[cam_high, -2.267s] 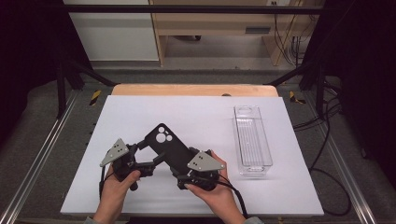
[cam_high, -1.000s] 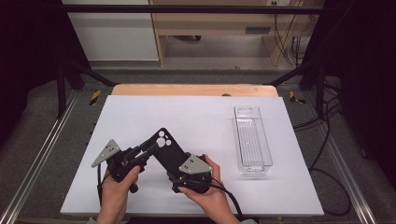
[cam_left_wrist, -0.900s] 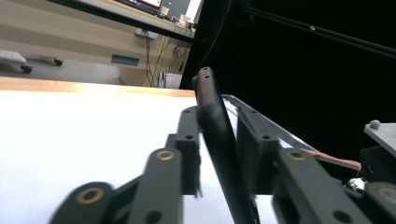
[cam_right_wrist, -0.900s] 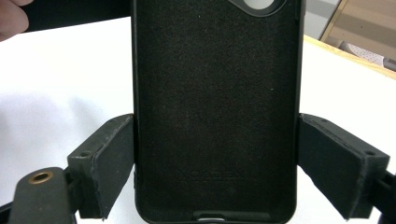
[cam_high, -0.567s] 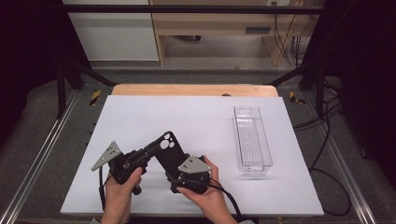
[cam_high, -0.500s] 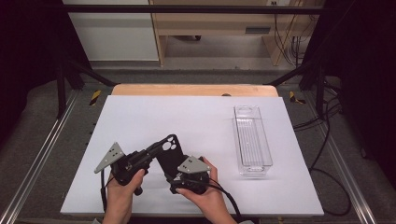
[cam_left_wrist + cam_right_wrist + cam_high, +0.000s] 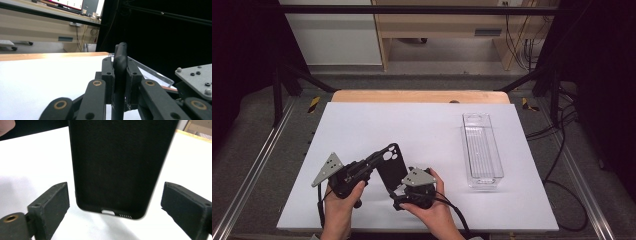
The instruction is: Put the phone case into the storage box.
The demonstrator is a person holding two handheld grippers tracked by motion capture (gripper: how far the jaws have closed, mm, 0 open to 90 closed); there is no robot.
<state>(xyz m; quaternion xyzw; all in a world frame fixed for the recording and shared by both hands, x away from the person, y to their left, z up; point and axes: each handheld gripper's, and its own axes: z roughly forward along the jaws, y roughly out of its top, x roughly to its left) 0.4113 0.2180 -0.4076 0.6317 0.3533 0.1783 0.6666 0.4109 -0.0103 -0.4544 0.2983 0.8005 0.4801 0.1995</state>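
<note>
A black phone case [image 7: 390, 166] with a camera cutout is held tilted above the white table near its front edge. My left gripper [image 7: 373, 161] is shut on the case's upper left edge; in the left gripper view the case edge [image 7: 119, 72] stands clamped between the two pads. My right gripper [image 7: 398, 193] sits at the case's lower end with its jaws open. In the right gripper view the case's bottom [image 7: 117, 167], with port slot and speaker holes, hangs between the two spread pads [image 7: 53, 203] without touching either.
A clear, long plastic tray [image 7: 482, 150] lies on the right part of the white table top [image 7: 412, 125]. A wooden strip [image 7: 419, 96] runs along the far edge. Metal rails flank the table on both sides.
The case has been lifted and swung to the right by my left gripper. My right gripper has let go of the case's lower end and now stands open around it.
</note>
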